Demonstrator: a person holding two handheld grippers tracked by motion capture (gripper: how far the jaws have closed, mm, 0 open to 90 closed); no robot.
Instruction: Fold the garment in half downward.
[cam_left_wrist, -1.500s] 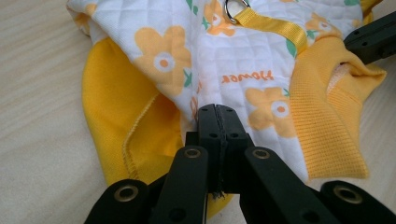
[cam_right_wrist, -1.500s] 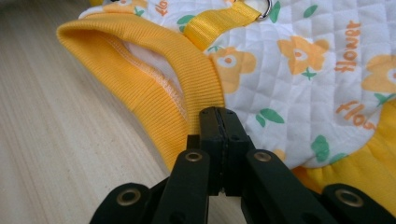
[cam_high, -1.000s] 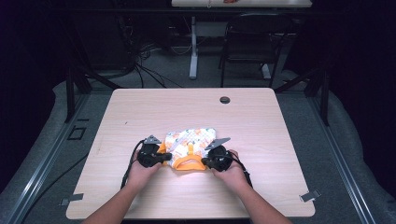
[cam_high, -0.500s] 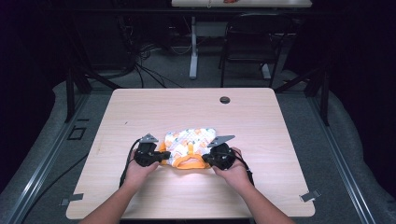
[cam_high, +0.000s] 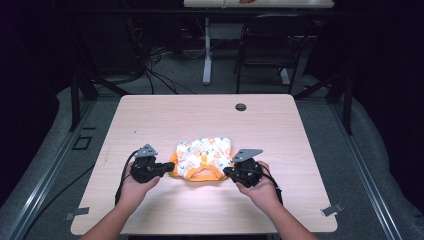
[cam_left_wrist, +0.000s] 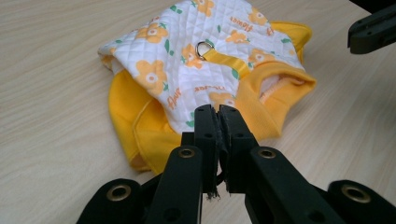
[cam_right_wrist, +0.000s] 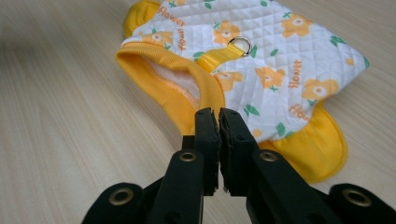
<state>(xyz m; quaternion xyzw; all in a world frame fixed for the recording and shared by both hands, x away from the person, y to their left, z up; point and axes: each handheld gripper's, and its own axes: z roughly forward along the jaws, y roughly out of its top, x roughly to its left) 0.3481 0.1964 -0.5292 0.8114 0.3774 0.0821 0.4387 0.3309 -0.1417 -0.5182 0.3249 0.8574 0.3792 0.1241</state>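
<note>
My left claw (cam_left_wrist: 215, 112) is pressed together at the edge of the little flowered vest (cam_high: 205, 157). My right claw (cam_right_wrist: 215, 114) is pressed together too. The vest lies on the table (cam_high: 200, 112) between them.

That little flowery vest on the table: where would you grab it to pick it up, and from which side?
Probably by the yellow ribbed collar on the vest. It is a thick, raised band that gapes open toward the person, so a jaw could slip under it from the near edge of the table. The quilted back lies flat, offering no edge. The yellow strap with its metal ring is a smaller option from above.
</note>
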